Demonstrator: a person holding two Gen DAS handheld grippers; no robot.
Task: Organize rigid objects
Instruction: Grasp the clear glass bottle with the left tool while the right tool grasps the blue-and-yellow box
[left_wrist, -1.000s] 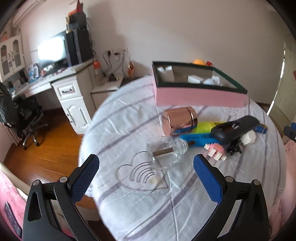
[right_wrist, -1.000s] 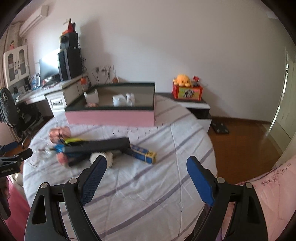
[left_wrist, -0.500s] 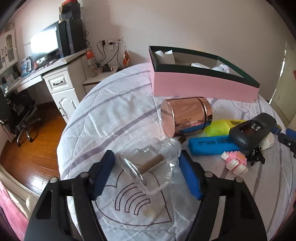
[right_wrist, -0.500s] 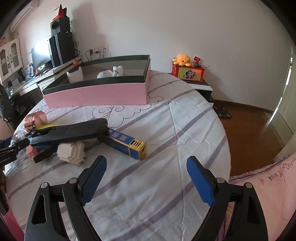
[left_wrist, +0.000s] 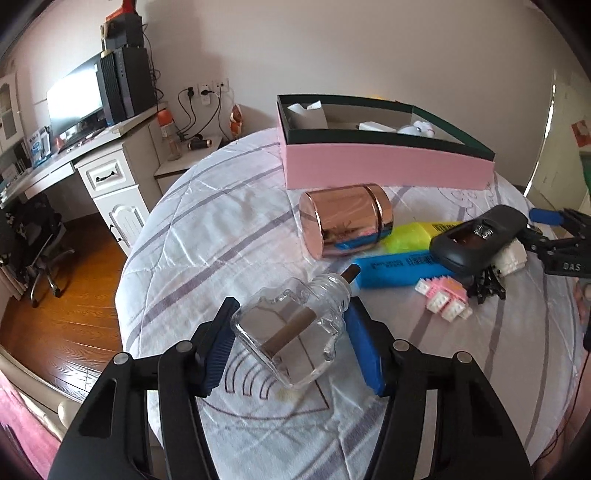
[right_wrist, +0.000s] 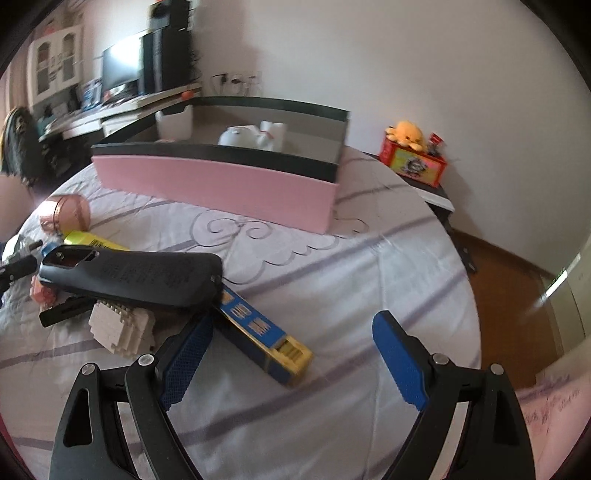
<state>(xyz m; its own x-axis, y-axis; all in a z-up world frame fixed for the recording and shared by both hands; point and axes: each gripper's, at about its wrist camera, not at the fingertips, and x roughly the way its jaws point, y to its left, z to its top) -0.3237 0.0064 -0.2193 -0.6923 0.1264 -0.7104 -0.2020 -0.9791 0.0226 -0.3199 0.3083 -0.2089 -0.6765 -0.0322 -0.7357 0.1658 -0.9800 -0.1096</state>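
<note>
Between the pads of our left gripper (left_wrist: 291, 341) sits the clear glass bottle (left_wrist: 295, 328), lying on its side on the quilted table cover (left_wrist: 207, 236) with a brown stick inside and its neck pointing toward the blue box (left_wrist: 400, 267). Both pads look pressed to the bottle's flat sides, so we judge it pinched, though the glass makes the contact hard to read. To lift it well, we should squeeze gently and evenly, since smooth glass can slip or twist, and raise it straight up before carrying it over the copper canister (left_wrist: 345, 225) to the pink storage box (left_wrist: 384, 170) behind, where a few white items already lie. Our right gripper (right_wrist: 291, 363) hangs spread wide, holding nothing, just over the blue and yellow carton (right_wrist: 264, 332), which pokes out from under the black case (right_wrist: 129, 275) beside the white brick block (right_wrist: 122, 328).
</note>
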